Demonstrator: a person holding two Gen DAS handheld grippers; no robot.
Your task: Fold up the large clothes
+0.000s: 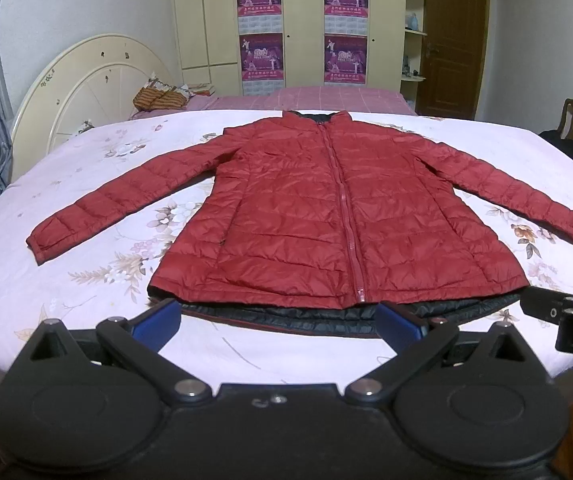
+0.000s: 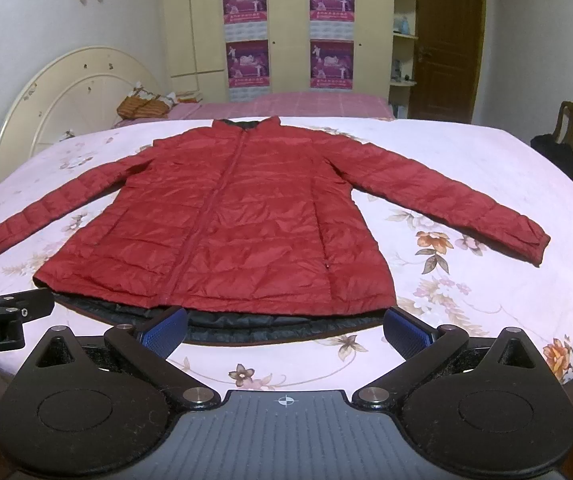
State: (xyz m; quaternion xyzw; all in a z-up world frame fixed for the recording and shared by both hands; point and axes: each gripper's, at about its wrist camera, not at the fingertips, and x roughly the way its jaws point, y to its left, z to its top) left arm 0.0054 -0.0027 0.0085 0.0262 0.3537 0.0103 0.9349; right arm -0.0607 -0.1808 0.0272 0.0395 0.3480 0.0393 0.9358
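The jacket (image 1: 326, 216) lies flat, front up and zipped, at frame centre on the bed (image 1: 86, 352). It looks light, puffy and slick, likely to slide and spring back, so a cuff or a hem corner seems the best hold. Its long axis runs from the hem at lower centre to the collar at upper centre; the sleeves splay toward the left and right edges. The left hand-held gripper (image 1: 278, 322) and right hand-held gripper (image 2: 284, 326) hover just short of the hem, jaws wide apart and empty.
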